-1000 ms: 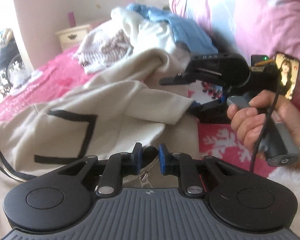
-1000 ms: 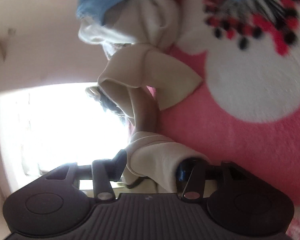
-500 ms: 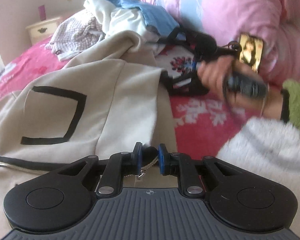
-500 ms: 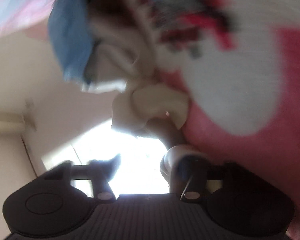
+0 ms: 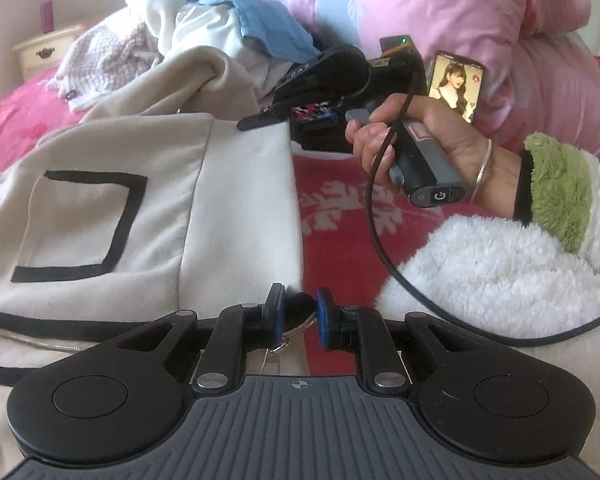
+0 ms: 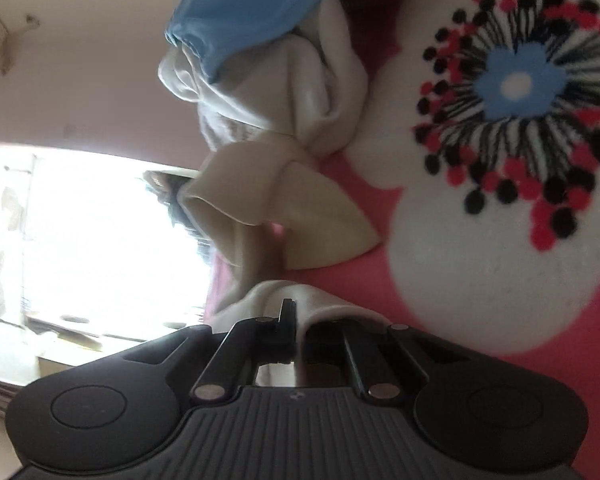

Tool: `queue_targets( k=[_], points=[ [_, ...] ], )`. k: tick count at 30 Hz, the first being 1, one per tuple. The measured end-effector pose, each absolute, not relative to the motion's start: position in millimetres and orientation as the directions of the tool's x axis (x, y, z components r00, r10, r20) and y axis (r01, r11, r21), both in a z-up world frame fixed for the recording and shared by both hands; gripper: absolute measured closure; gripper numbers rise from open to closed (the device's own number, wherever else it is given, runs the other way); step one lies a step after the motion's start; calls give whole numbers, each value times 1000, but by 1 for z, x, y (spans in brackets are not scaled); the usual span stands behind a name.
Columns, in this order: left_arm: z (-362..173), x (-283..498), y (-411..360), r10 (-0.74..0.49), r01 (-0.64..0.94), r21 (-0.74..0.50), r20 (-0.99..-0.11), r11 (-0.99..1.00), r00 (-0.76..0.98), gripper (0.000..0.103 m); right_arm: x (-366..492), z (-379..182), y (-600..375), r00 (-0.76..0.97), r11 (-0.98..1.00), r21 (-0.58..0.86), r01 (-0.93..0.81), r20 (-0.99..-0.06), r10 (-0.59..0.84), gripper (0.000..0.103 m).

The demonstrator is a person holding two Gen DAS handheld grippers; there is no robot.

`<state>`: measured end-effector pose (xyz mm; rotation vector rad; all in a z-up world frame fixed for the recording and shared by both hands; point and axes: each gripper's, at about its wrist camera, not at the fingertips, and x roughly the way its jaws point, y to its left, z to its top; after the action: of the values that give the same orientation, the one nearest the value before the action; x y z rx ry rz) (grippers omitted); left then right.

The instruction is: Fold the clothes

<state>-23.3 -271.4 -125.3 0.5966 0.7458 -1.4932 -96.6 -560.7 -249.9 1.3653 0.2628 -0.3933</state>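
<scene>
A cream jacket point(image 5: 228, 208) with a black-edged pocket point(image 5: 80, 224) lies spread on the pink bed. My left gripper point(image 5: 298, 316) is at its near corner, blue pads shut on the black hem and zipper end. The right gripper point(image 5: 276, 128), held in a person's hand point(image 5: 432, 136), sits at the jacket's far right edge. In the right wrist view that gripper point(image 6: 300, 328) is shut on a fold of the cream fabric point(image 6: 284, 296); more of the jacket point(image 6: 260, 184) bunches ahead of it.
A heap of clothes lies beyond the jacket: a blue garment point(image 5: 260, 12), a white one point(image 5: 204, 28), a pale knit point(image 5: 108, 60). A pink quilt point(image 5: 440, 20) rises behind it. A phone point(image 5: 456, 84) sits on the right gripper. A fluffy white sleeve point(image 5: 480, 272) and a cable point(image 5: 380, 240) lie on the right.
The right gripper's fingers stood wide around a roll of cream fabric and have now shut on it. The jacket's right flap lies flatter with a straight edge. The left gripper keeps its hold.
</scene>
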Motion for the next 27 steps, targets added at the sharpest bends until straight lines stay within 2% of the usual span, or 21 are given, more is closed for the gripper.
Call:
queue_targets(
  k=[2,4,8,10,11,12,13,16,20,23,27],
  points=[
    [-130,-25,-272,-647,995,-99,-759,8,-70,88,-98,-248,-562,894,171,878,446,-427,-138,99],
    [-135,-24,-274,-623,994,-108,-779,23,-70,87,-93,-243,-557,861,234,828,509,-488,-145,98],
    [-134,-21,-270,-609,987,-142,-790,79,-66,81,-86,-236,-549,801,337,732,592,-580,-146,94],
    [-128,-22,-263,-611,983,-159,-789,92,-71,79,-92,-228,-547,793,356,717,600,-591,-147,78],
    [-125,-22,-257,-615,982,-160,-786,100,-66,71,-96,-224,-545,790,361,711,604,-595,-149,72],
    [-122,-22,-252,-619,981,-162,-783,108,-61,67,-102,-220,-542,788,360,709,607,-597,-151,59],
    [-117,-20,-244,-629,978,-170,-776,123,-55,67,-109,-215,-539,782,359,702,615,-603,-159,57],
    [-104,-6,-226,-674,952,-232,-738,200,-38,66,-134,-199,-531,745,397,642,656,-634,-207,56],
    [-96,22,-224,-725,903,-298,-689,311,22,65,-137,-180,-516,773,473,622,625,-578,-261,61],
    [-104,38,-239,-726,874,-315,-685,371,62,64,-126,-173,-514,809,486,653,580,-529,-255,61],
    [-127,54,-253,-699,834,-338,-711,436,77,64,-96,-162,-534,833,474,692,545,-512,-211,60]
  ],
)
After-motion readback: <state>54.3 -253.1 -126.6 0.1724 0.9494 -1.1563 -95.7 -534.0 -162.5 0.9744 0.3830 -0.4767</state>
